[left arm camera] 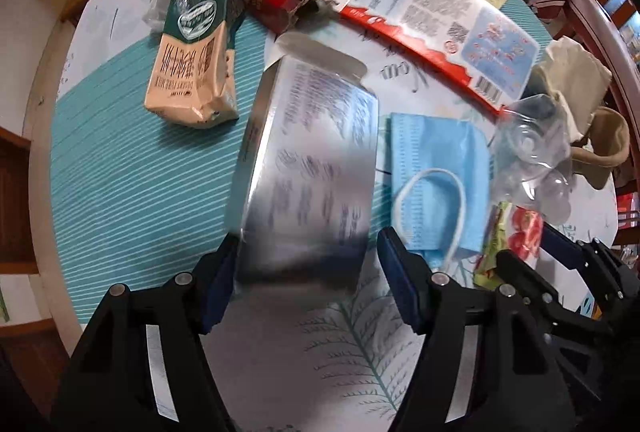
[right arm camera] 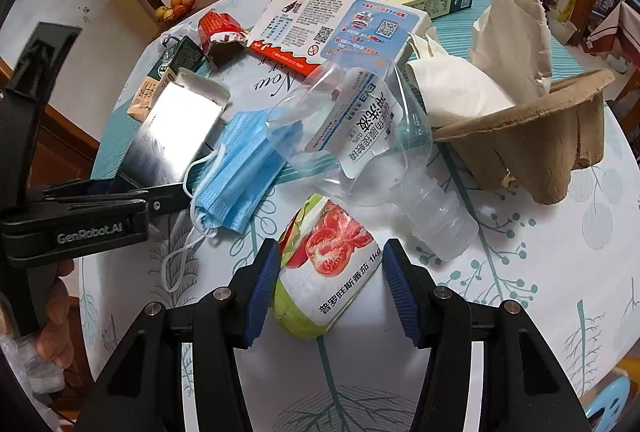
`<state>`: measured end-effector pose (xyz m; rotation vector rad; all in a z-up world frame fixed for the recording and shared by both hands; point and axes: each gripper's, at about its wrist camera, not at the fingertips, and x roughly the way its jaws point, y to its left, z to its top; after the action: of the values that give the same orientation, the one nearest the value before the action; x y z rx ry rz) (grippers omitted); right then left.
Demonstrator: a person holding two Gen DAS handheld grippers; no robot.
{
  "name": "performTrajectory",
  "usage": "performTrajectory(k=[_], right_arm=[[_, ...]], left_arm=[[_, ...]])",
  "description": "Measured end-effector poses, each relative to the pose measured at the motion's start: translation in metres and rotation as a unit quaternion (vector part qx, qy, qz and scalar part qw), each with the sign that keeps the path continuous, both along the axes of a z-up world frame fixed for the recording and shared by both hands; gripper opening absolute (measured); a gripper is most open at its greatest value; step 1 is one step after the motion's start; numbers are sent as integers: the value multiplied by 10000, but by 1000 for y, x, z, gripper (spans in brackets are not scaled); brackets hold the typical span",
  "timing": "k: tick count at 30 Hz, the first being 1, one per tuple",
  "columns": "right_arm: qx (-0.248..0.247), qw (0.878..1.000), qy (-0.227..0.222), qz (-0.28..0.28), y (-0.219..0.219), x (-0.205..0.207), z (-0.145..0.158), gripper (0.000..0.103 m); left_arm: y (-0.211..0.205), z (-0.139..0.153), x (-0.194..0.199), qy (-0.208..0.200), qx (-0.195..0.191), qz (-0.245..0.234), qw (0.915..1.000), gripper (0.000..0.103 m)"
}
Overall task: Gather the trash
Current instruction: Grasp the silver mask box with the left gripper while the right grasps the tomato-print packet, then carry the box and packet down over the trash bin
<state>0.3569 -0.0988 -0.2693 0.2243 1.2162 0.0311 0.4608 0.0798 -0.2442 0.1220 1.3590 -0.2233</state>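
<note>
Near the bench's (right arm camera: 560,272) front edge, my right gripper (right arm camera: 328,284) straddles the tomato wrapper (right arm camera: 332,272), grip uncertain; my left gripper (left arm camera: 308,272) stands released around the silver box (left arm camera: 308,168), ready for collecting.

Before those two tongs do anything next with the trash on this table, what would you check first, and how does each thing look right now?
1. Silver box sits between the left tongs: ok.
2. Left tongs squeeze the box: not ok; a gap shows at one pad.
3. Tomato packet sits between the right tongs: ok.
4. Right tongs grip the packet: cannot tell.
5. Blue mask clear of the box: not ok; it lies right beside it.
6. Trash bin in sight: not ok.
</note>
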Motion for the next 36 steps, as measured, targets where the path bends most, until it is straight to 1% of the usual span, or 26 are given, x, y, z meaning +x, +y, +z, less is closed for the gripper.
performTrajectory(k=[1,3,8,10,13,15,16,17,20,22,24,29,33,36], right_arm=[[-3,10000,2,-3,0,0,0,53],[1,10000,1,-13,0,0,0,53],[19,10000,-15,-18,0,-1,1,53],[27,10000,-6,-15,0,-1,1,53],[101,9999,12,-47,-2,-2,2,52],[201,9998,54,-80,-6,-4,3,47],[278,9995,91,-96,-8,-5,3,45],[359,9992,127,-111,-11,-7,3,43],[574,9981,193,-93,-16,-17,5,37],[615,9979,184,-17,-16,-26,8,33],[647,9978,152,59,-16,-37,13,26],[900,9957,-24,207,-22,-69,34,23],[1165,9926,-187,291,-30,-94,55,20],[1204,9917,-296,347,-38,-120,72,20]], left_arm=[[-1,2,1,-31,16,-17,10000,64],[-4,7,4,-113,39,-35,9999,57],[-17,27,0,-554,244,-69,9981,57],[-21,31,-1,-655,287,-94,9974,57],[-20,37,-10,-718,159,-17,9973,57],[-12,43,-22,-742,66,68,9972,57],[0,38,-26,-746,14,99,9972,57],[4,39,-30,-756,-49,140,9970,57],[15,48,-56,-831,-176,278,9960,57],[19,55,-73,-880,-249,349,9952,57],[21,62,-90,-913,-315,404,9945,57],[23,88,-144,-995,-649,510,9916,57],[13,104,-185,-985,-973,551,9888,57],[4,112,-223,-933,-1160,490,9876,57]])
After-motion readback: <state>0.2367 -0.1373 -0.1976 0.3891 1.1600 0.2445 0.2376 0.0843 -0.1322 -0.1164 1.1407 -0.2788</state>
